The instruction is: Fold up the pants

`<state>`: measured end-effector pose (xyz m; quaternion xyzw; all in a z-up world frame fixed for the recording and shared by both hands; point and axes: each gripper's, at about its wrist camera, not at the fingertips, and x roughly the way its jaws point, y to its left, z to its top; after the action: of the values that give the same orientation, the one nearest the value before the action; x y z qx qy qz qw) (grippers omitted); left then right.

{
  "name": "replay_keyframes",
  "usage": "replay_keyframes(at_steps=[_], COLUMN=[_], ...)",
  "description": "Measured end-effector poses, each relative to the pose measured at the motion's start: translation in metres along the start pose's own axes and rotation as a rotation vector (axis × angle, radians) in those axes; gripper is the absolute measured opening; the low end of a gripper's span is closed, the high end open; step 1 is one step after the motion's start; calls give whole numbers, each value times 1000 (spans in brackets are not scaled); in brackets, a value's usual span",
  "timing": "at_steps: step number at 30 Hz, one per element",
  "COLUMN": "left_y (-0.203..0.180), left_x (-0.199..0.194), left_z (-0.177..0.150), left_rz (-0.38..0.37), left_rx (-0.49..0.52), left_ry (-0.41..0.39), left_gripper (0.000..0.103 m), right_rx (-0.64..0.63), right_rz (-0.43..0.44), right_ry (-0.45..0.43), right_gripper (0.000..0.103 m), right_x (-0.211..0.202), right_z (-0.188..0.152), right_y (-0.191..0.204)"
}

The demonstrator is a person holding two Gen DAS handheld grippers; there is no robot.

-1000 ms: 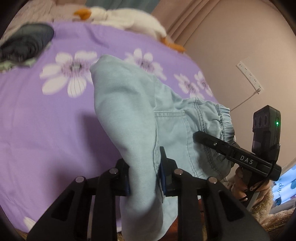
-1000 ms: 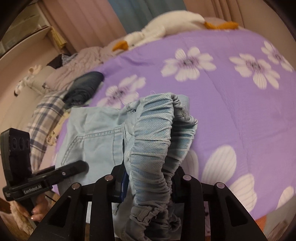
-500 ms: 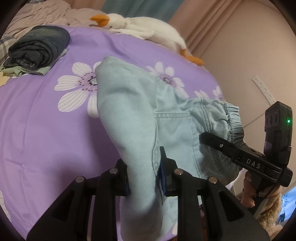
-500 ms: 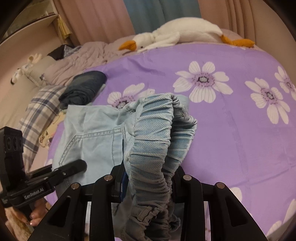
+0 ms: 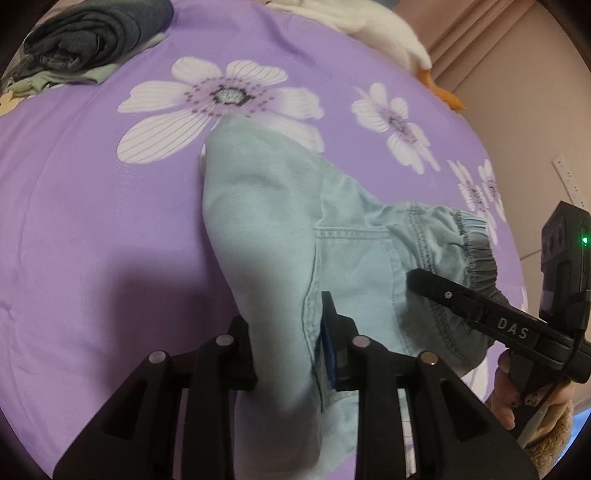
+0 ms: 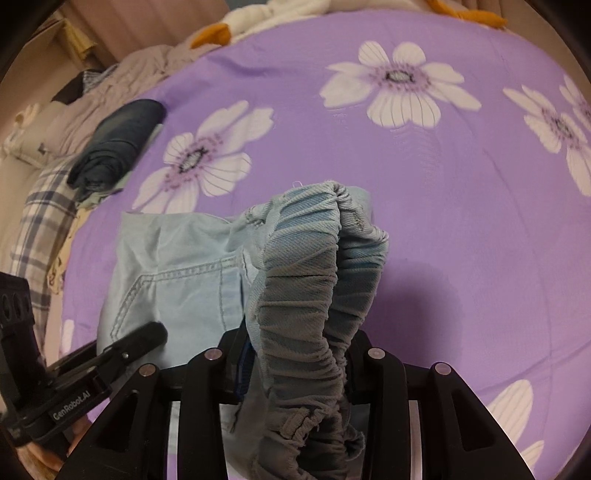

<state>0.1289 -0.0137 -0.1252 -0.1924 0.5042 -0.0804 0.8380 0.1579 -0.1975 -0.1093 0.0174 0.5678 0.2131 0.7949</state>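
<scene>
Above the purple flowered bedspread [image 5: 74, 221], my left tool [image 5: 288, 347] and right tool [image 6: 299, 362] both clamp the light-blue denim pants [image 5: 266, 221]; bunched, unfolded, folding barely started.

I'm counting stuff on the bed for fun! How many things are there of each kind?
Light blue pants: 1, held by both tools, left tool and right tool
Folded dark clothes: 1 pile
Stuffed goose toy: 1
Purple flowered bedspread: 1
Total: 4 things, plus 2 tools
</scene>
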Motion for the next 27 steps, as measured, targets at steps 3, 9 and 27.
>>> replay_keyframes(at_steps=[3,9,27], left_y=[1,-15,-64], left_x=[-3,-40,-153], left_z=[1,0,-26], left_rz=[5,42,91], left_rx=[-13,45,181], left_ry=[4,-53,-271], left_gripper=[33,73,102], right_rx=[27,28,-50], right_rz=[-12,-71,-54], right_ry=[14,-17,-359], right_gripper=[52,71,96], right_x=[3,-21,-153], right_z=[0,-3,-34], right_y=[-5,-9,25])
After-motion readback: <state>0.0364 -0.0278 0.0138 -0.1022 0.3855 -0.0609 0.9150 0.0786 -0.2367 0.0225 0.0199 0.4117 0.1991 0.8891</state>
